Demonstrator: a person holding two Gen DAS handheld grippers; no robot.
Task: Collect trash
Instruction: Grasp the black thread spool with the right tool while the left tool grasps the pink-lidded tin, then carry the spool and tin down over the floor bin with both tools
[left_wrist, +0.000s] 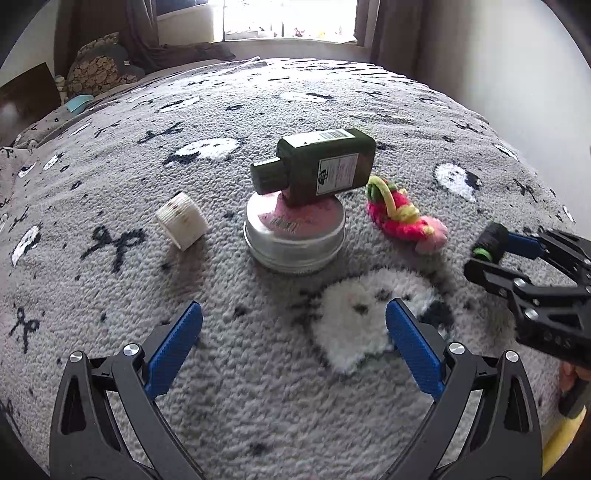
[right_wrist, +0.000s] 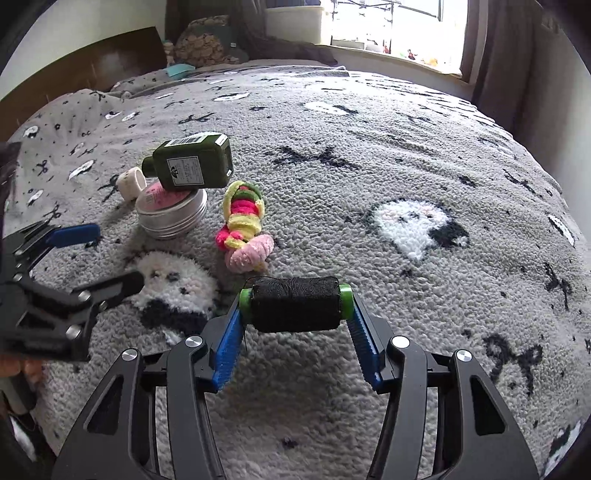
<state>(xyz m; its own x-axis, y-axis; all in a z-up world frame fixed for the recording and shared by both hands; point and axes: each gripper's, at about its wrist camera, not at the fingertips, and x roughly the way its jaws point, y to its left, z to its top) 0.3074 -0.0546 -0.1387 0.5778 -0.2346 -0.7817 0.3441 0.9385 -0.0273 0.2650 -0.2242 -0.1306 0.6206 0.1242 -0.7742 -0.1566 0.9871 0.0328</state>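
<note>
Right wrist view looks down on the right gripper (right_wrist: 295, 314), whose blue ribbed pads press on the two green end flanges of a spool wound with black thread (right_wrist: 295, 306), so the jaws are clamped on it, the spool lying crosswise between them over the fluffy grey blanket with white ghost and black bow patterns (right_wrist: 369, 166). Taking the round silver tin with a pink label (left_wrist: 293, 240) as my landmark: a dark green rectangular bottle (left_wrist: 325, 166) lies tilted on top of it, a small white ribbed cap (left_wrist: 181, 221) sits on the blanket just to its left, and a pink, yellow and green fuzzy toy (left_wrist: 402, 214) lies just to its right. The spool is further right than the toy (nearer me, too). The left gripper (left_wrist: 293, 332) hangs in front of the tin, jaws spread wide with nothing between them.
</note>
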